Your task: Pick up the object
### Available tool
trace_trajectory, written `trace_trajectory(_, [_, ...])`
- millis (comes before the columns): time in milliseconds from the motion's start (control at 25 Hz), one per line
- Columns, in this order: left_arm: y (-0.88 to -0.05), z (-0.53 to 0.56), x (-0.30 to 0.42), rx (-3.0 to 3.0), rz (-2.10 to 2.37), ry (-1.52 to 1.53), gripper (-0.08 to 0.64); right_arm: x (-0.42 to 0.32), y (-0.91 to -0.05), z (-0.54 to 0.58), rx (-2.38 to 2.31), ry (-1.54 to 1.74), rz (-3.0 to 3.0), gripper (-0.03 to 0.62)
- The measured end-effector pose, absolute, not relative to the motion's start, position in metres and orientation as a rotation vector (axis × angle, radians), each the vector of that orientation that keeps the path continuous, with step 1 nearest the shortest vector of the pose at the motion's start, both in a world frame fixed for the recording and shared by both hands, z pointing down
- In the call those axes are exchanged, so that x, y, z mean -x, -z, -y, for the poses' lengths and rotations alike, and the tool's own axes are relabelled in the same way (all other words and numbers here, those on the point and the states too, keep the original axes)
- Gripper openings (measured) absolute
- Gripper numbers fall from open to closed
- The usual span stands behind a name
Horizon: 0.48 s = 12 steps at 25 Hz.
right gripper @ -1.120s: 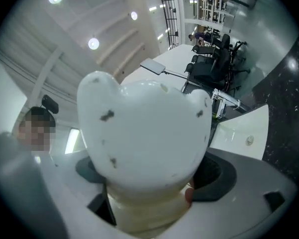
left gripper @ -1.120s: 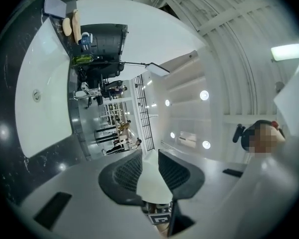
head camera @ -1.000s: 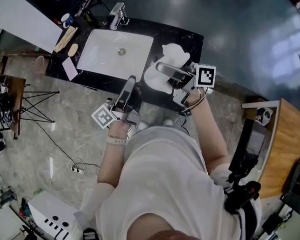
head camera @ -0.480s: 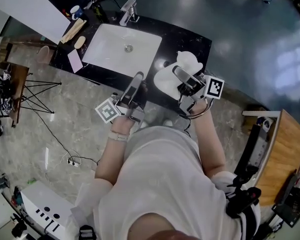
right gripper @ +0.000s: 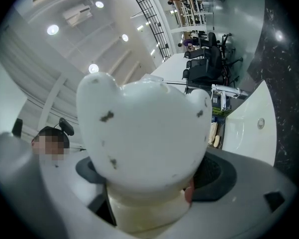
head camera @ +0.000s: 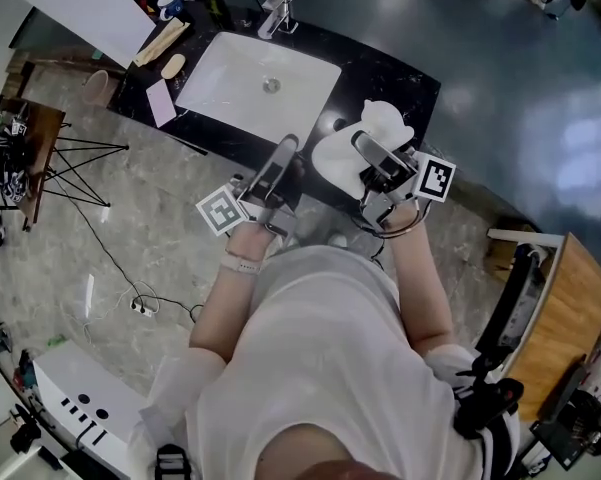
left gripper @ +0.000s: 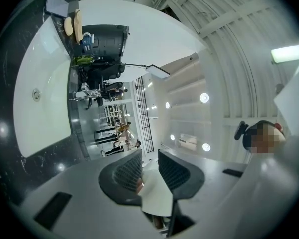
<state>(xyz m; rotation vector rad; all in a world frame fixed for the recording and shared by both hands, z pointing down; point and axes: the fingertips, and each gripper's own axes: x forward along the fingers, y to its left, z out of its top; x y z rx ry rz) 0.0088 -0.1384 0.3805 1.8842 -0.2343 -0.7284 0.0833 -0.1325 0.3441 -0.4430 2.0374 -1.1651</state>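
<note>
White lumpy obj. (right gripper: 144, 133) is pinched by right tool (right gripper: 147, 176) above black worktop (head camera: 400, 83) nr sink (head camera: 230, 78); left tool (left gripper: 150, 171) is closed on white scrap (left gripper: 156, 198).

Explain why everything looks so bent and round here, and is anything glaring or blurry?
Head view: a wide lens bows the countertop, and light glares off the glossy floor. Left gripper view: a fisheye circle with black corners; the sink curves, lamps flare. Right gripper view: the white object in the right gripper sits so near the lens that it looms, slightly soft.
</note>
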Motion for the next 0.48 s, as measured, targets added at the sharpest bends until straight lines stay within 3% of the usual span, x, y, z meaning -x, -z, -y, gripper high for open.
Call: trace_trajectory(480, [-0.3839,0.1371,0.0017,-1.867,0.274,0.742,0.091,-0.0804,-0.3431,0.1334,0.435,1.169,-2.004,0.462])
